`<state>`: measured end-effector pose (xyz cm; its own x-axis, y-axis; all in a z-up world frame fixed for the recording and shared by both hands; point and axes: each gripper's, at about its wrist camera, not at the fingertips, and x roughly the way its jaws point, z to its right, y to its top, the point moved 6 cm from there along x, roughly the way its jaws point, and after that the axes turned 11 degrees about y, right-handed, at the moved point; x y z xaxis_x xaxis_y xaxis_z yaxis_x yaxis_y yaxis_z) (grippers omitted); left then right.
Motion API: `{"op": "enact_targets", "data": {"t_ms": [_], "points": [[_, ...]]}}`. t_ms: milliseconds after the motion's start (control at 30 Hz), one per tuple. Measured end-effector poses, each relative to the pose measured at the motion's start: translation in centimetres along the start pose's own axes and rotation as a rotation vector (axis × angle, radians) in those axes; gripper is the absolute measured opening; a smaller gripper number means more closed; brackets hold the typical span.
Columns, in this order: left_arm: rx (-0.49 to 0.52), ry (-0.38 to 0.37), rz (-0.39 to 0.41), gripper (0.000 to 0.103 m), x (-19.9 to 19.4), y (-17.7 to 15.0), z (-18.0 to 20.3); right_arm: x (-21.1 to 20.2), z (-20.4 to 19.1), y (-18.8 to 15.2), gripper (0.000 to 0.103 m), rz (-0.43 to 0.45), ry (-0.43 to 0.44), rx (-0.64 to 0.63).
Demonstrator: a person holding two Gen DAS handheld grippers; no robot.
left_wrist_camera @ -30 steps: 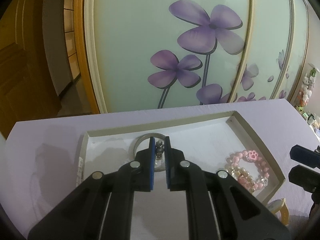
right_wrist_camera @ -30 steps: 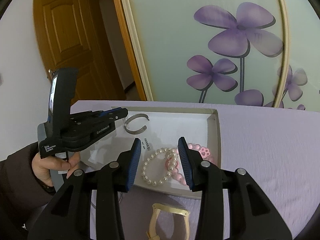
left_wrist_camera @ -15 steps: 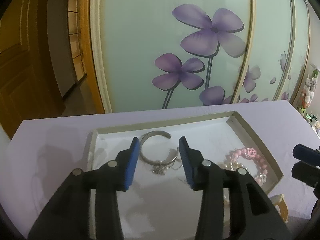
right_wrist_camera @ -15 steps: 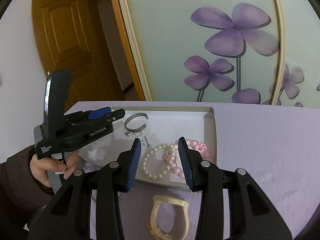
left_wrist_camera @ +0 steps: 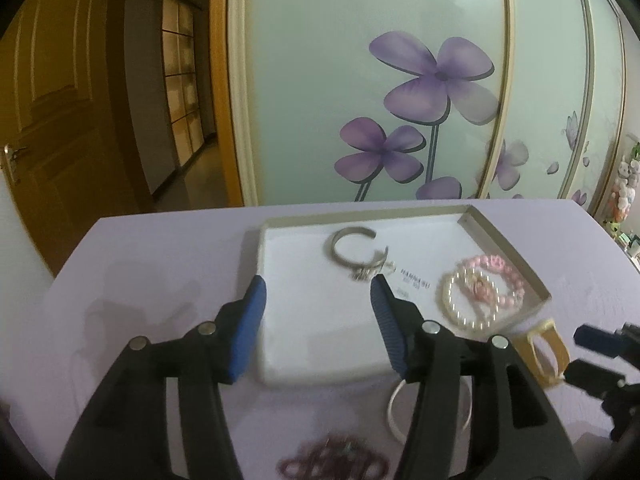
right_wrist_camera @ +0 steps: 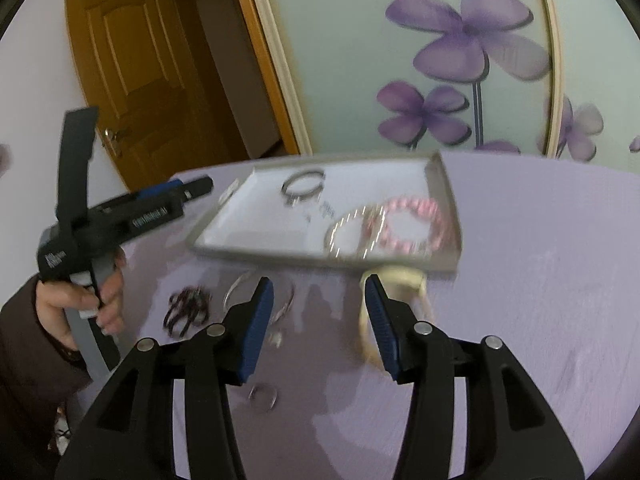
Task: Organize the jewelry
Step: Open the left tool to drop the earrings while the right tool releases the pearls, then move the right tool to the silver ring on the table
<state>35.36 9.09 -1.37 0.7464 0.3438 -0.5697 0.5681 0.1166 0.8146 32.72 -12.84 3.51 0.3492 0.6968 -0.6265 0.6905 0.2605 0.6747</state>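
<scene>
A shallow white tray lies on the purple table. In it are a silver open bangle with a charm, a pearl bracelet and a pink bead bracelet. In front of the tray lie a cream-yellow cuff, a thin white bangle and a dark maroon bead string. My left gripper is open and empty over the tray's near part. My right gripper is open and empty above the table by the cuff.
A small clear ring lies on the table close to the right gripper. A flowered sliding door stands behind the table. A wooden door is at the left. The table's left edge is near.
The left gripper opened, left the silver bangle in the tray and drew back. The right gripper also drew back from the tray, and more loose jewelry now shows in front of the tray.
</scene>
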Motion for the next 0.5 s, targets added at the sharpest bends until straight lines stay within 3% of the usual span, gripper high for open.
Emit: {"op": "enact_targets", "data": {"t_ms": [267, 500], "points": [[-0.009, 0.016, -0.004, 0.06, -3.1, -3.0, -2.0, 0.4, -3.0, -5.4, 0.049, -0.096, 0.01, -0.004], [-0.019, 0.017, -0.023, 0.062, -4.3, -5.2, -3.0, 1.2, -5.1, -7.5, 0.049, -0.159, -0.011, -0.049]]}}
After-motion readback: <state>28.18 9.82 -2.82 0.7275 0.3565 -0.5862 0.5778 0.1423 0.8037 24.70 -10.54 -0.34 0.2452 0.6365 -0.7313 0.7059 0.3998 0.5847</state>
